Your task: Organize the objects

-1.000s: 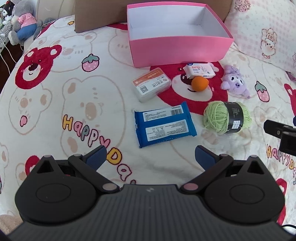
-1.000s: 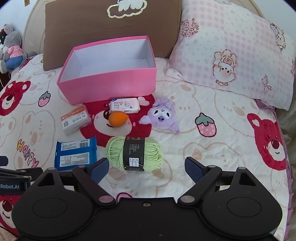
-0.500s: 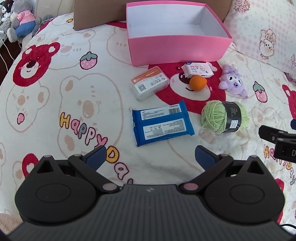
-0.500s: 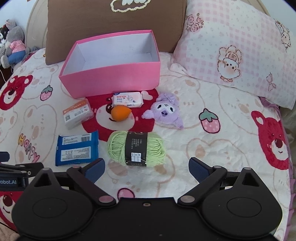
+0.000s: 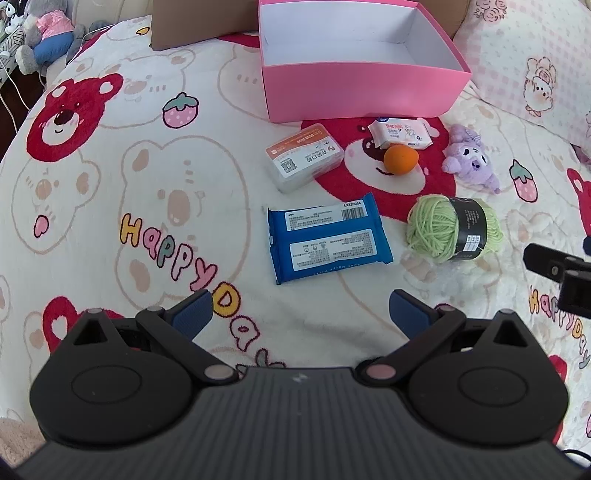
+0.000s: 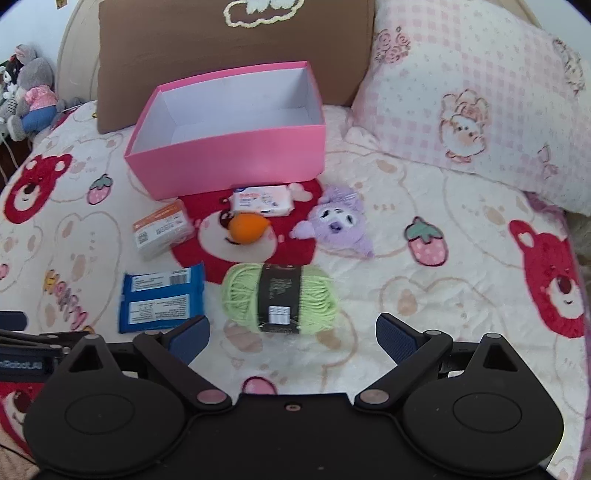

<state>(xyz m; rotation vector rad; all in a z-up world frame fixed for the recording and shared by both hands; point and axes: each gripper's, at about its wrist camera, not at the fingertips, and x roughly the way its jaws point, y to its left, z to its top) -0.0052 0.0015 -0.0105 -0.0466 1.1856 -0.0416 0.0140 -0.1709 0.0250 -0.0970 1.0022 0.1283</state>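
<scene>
An empty pink box (image 5: 362,85) (image 6: 229,162) stands on the bed. In front of it lie a white wipes pack (image 5: 400,133) (image 6: 262,199), an orange ball (image 5: 400,159) (image 6: 246,229), a grey-orange box (image 5: 303,157) (image 6: 162,229), a blue wipes pack (image 5: 327,238) (image 6: 160,297), a green yarn ball (image 5: 454,232) (image 6: 280,297) and a purple plush (image 5: 471,158) (image 6: 338,221). My left gripper (image 5: 301,314) is open, just short of the blue pack. My right gripper (image 6: 291,334) is open, just short of the yarn.
The bed has a bear-print blanket (image 5: 110,206). A brown cushion (image 6: 236,48) and a pink checked pillow (image 6: 472,110) lie behind the box. Stuffed toys (image 5: 40,33) sit at the far left edge. The right gripper's side (image 5: 557,273) shows in the left wrist view.
Both grippers have risen and drawn back slightly, so the objects sit a bit farther off. Both stay open and nothing on the bed has moved.
</scene>
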